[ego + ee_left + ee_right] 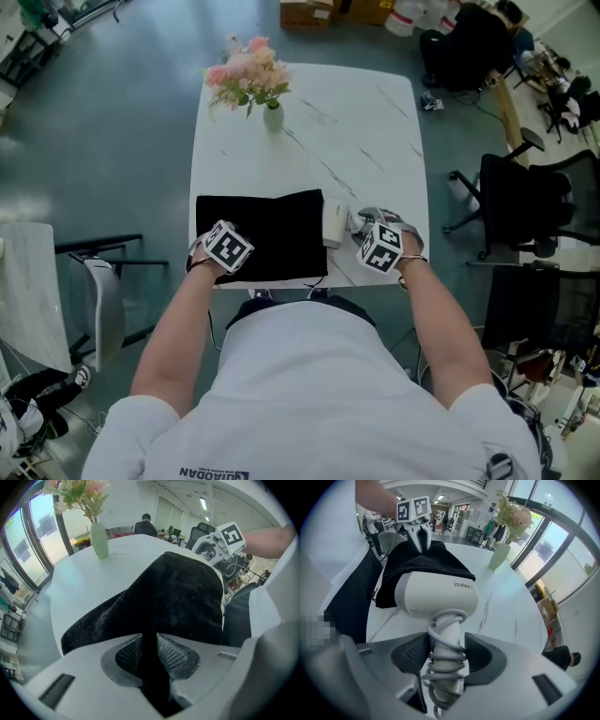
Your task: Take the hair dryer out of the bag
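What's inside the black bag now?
The dryer lies outside, beside the bag, its handle clamped by the right gripper. The bag's inside is hidden by its black cloth.

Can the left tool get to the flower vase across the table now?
Probably not yet: the left tool is shut on the black bag at the near edge. Bare table lies between it and the vase.

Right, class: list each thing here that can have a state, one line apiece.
bag: limp, lying on table
hair dryer: almost clear of bag, cord wound round handle
left tongs: shut on bag
right tongs: shut on hair dryer handle
vase: upright, holding flowers
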The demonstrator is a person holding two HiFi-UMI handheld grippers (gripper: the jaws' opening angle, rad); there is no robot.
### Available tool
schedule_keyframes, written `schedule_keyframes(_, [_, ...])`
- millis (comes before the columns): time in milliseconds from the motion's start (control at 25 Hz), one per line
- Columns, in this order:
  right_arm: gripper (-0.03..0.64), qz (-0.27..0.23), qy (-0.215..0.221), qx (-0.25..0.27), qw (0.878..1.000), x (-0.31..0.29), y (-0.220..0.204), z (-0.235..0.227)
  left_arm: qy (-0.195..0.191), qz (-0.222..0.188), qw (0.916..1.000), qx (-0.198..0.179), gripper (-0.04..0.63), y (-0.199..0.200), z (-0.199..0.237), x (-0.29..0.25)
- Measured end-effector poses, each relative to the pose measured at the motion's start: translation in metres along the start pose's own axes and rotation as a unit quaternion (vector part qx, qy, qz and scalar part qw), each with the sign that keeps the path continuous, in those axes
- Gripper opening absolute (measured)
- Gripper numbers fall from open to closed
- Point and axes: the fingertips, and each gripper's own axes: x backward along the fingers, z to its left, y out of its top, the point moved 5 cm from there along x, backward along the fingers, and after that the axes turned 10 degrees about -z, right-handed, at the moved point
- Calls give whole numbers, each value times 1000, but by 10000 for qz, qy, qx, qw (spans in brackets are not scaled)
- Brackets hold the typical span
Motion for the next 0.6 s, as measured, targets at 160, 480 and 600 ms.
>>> schedule_keyframes(160, [235,130,-220,-268,9993,10,-21,-4,72,-44,10000,15,109,2,-1,1])
schedule_keyframes(480, [236,372,-595,-914,9933,25,-62,-4,130,-16,9999,5,109,1,-1,-1])
schedule_keyframes(600, [236,426,-688,-1084,9908,29,-74,-2,195,-40,9998,-63,109,4,0,2])
